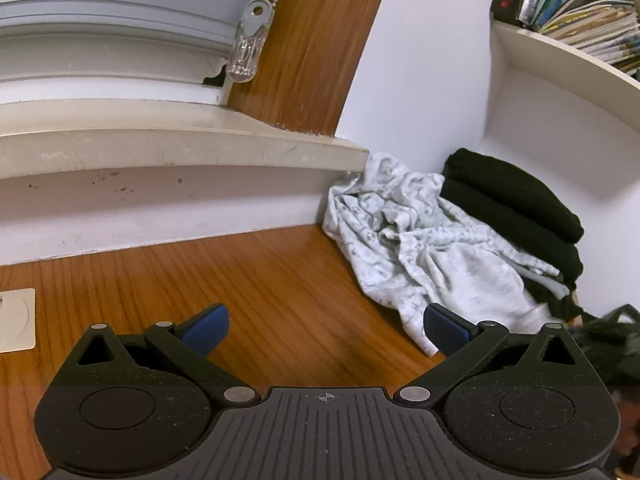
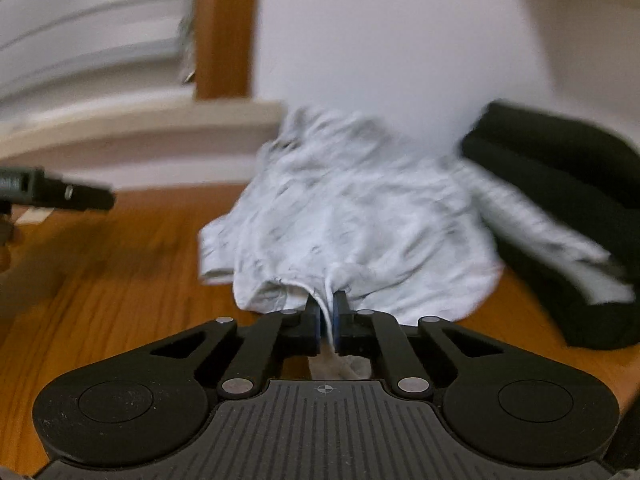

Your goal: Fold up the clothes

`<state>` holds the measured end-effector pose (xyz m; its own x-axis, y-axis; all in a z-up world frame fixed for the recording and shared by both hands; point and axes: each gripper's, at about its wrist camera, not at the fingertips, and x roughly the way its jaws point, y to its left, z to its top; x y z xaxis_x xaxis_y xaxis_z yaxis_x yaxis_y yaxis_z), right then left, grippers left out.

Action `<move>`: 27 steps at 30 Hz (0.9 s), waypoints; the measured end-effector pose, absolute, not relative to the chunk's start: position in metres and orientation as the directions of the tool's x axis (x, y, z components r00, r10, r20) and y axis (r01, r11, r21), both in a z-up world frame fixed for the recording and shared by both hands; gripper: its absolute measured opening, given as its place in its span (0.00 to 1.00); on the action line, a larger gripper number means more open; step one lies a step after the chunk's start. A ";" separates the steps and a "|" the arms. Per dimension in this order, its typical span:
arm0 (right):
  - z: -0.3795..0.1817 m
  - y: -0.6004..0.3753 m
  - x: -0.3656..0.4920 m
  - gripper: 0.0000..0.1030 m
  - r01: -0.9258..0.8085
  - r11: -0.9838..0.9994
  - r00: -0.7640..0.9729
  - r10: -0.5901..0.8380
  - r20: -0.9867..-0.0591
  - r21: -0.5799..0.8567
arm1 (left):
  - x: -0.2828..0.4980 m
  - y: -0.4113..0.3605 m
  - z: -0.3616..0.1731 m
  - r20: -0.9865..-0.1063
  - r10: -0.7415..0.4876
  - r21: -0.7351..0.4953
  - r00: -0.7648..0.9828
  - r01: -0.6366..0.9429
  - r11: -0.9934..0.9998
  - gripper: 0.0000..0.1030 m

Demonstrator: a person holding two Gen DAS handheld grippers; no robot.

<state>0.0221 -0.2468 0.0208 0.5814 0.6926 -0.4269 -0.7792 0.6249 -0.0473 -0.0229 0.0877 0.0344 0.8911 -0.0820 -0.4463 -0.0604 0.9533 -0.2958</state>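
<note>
The right gripper (image 2: 327,320) pinches an edge of the crumpled pale shirt (image 2: 352,216) lying on the wooden table (image 2: 120,260) beside folded dark clothes (image 2: 560,168), while the left gripper (image 1: 326,326) hangs spread wide, holding nothing.

a wooden desk (image 1: 256,272) with orange-brown grain runs to a white wall and a pale window sill at the back. a crumpled white garment (image 1: 420,240) with a faint grey print lies on the desk in the far right corner, heaped against the wall. just to its right, touching it, sits a stack of folded black clothes (image 1: 516,208); one edge of the white garment drapes over the stack's lower part. at the desk's left edge a small cream plate (image 1: 16,320) is set flat into the wood. in the right wrist view the near edge of the garment is raised off the desk.
</note>
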 end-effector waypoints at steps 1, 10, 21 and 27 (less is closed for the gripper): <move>0.027 -0.258 0.023 0.06 -0.763 0.646 0.603 0.689 -0.403 -0.038 | -0.023 0.088 0.034 -0.447 -0.082 -0.298 0.891 -0.061 0.953 1.00; 0.080 -0.329 0.056 0.06 -0.626 0.780 0.744 0.603 -0.287 0.015 | -0.020 0.088 0.031 -0.458 -0.085 -0.293 0.885 -0.061 0.954 1.00; 0.038 -0.316 0.089 0.18 -0.541 0.840 0.777 0.482 -0.404 -0.038 | -0.016 0.082 0.030 -0.470 -0.106 -0.270 0.876 -0.028 0.962 1.00; 0.032 -0.322 0.076 0.43 -0.563 0.825 0.774 0.511 -0.373 -0.039 | -0.019 0.076 0.029 -0.460 -0.136 -0.256 0.877 0.015 0.967 1.00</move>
